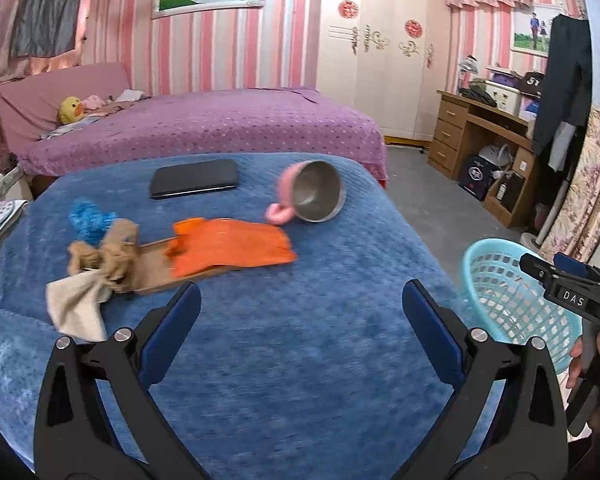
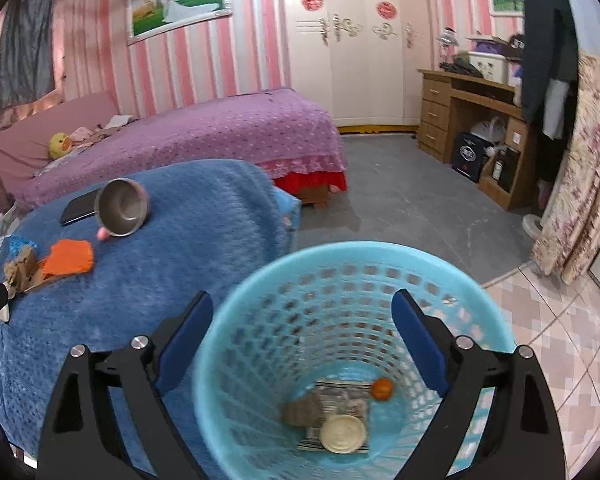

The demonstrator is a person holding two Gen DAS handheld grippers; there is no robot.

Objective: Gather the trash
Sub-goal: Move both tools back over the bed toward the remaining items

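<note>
Trash lies in two places: some is left on the blue-covered counter (image 1: pixel 300 360), some is in the light blue basket (image 2: pixel 236 360) beside it. At the counter's left end, in the left wrist view, a beige cloth (image 1: pixel 76 308) touches crumpled brown paper (image 1: pixel 108 256), with a fuzzy blue scrap (image 1: pixel 88 220) just behind them. The paper sits on one end of a flat piece of cardboard (image 1: pixel 152 276), and an orange cloth (image 1: pixel 232 246) covers most of the rest of it. Behind these lies a dark flat case (image 1: pixel 194 178). Right of the orange cloth, a pink cup with a metal inside (image 1: pixel 318 192) lies tipped on its side, its mouth turned toward the camera.

The left tool (image 1: pixel 302 294) hangs above bare blue cover with its jaws spread wide and nothing between them.

Off the counter's right edge stands the basket, on the floor where grey paving meets pink tiles. At its bottom, in the right wrist view, lie a brown crumpled wad (image 2: pixel 300 410), a round white lid (image 2: pixel 343 434) on top of a printed wrapper (image 2: pixel 340 394), and a small orange ball (image 2: pixel 382 389) just right of them.

The right tool (image 2: pixel 302 306) hangs over the basket's mouth, its jaws standing wide and empty, one finger outside the rim at the left. In the left wrist view a hand (image 1: pixel 592 364) holds this tool's handle beside the basket.
</note>
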